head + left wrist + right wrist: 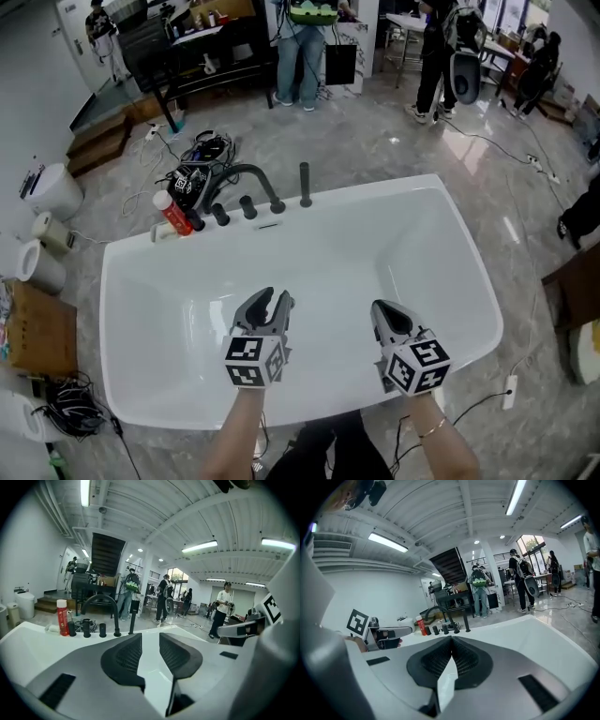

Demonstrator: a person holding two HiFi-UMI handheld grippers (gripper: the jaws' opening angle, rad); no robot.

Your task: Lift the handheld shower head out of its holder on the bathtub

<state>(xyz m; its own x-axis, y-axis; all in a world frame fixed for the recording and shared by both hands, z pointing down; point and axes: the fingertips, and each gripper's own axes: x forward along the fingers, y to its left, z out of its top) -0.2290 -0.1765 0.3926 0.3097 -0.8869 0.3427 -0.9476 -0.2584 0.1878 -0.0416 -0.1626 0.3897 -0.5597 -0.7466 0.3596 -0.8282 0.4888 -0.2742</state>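
Red bottle [172, 214] on bathtub [394, 234], label illegible

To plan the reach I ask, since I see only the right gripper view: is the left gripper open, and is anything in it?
Observer: The left gripper view shows the left gripper with jaws apart, nothing between them.
Operator: And the shower head, from above?
Observer: On the bathtub's far rim, ahead of the gap between the left gripper and right gripper, touching neither.
Operator: Anything beside the bathtub?
Observer: A brown box on the floor, at the head view's left.
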